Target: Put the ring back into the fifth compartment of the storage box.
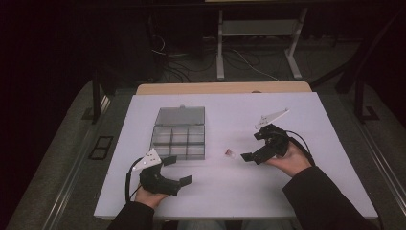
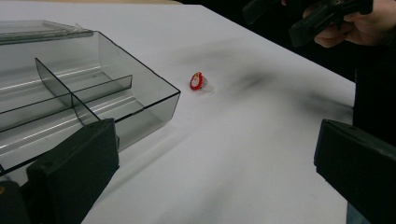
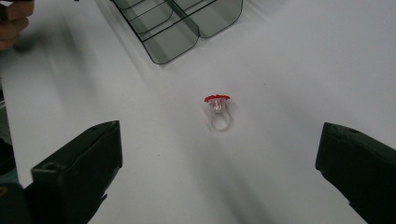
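**Ann:** Red on top, clear plastic below: that is the little ring [image 3: 218, 112] lying on the white table [image 1: 297, 191]. Where does it sit against the box?

**Ben:** Just off the near right corner of the smoky grey box [image 1: 178, 140], apart from it and not touching. From the left gripper view the ring [image 2: 198, 81] lies a little beyond the box's [image 2: 140, 88] corner wall, on bare table [image 2: 233, 163].

**Ann:** And the box itself?

**Ben:** Its lid is swung back flat behind it, and thin walls split it into compartments. I see nothing in those that show.

**Ann:** What about the right gripper?

**Ben:** The right gripper [image 1: 258, 146] is held to the right of the box, nose pointed at the ring [image 1: 230, 153] and near it. In its own view the two black jaws stand wide apart with the ring between and ahead of them, touching neither. It grips nothing.

**Ann:** The left one?

**Ben:** The left gripper [image 1: 178, 170] is held just in front of the box's near edge. Its jaws are also spread wide and hold nothing; one sits close against the box's front wall in its own view, though I cannot tell whether it touches.

**Ann:** Anything else by the box?

**Ben:** Only a tan board [image 1: 220, 87] at the table's far edge, well behind the box.
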Motion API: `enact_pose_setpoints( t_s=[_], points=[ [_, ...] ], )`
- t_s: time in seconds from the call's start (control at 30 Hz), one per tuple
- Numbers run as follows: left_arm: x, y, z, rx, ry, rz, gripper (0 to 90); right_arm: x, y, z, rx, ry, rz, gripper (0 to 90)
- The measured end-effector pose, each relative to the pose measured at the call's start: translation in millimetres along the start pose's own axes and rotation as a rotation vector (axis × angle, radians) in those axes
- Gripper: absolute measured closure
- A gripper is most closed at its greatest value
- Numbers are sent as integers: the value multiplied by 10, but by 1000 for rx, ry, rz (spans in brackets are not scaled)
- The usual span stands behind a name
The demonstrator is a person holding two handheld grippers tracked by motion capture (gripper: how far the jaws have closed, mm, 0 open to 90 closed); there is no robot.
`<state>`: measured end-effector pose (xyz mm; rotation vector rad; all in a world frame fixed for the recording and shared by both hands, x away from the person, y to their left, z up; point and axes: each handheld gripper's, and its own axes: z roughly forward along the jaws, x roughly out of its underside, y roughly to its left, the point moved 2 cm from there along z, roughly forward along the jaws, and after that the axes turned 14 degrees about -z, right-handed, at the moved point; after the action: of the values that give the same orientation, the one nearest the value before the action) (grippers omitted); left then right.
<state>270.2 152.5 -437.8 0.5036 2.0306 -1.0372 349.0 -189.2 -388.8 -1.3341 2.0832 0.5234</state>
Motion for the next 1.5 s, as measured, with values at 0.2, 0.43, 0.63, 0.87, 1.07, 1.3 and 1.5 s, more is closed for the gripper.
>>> enact_pose_setpoints(
  t_s=[0.2, 0.43, 0.63, 0.87, 1.07, 1.3, 1.5],
  points=[
    [0, 1, -1, 3, 1, 2, 0, -44, -48, 129, -12, 14, -1, 0],
    [-1, 0, -2, 6, 1, 2, 0, -41, -88, 271, -28, 24, 0, 0],
    [0, -1, -1, 8, 3, 5, 0, -39, -103, 391, -41, 23, 3, 0],
    [0, 0, 0, 9, 4, 5, 0, -55, -89, 476, -49, 30, -5, 0],
    [2, -3, 2, 10, 6, 5, 0, -52, -104, 558, -53, 29, -3, 0],
    [1, 1, 1, 7, 4, 6, 0, -35, -109, 659, -60, 32, -9, 0],
    [3, -3, 3, 7, 5, 7, 0, -26, -106, 747, -68, 36, -10, 0]
  ],
)
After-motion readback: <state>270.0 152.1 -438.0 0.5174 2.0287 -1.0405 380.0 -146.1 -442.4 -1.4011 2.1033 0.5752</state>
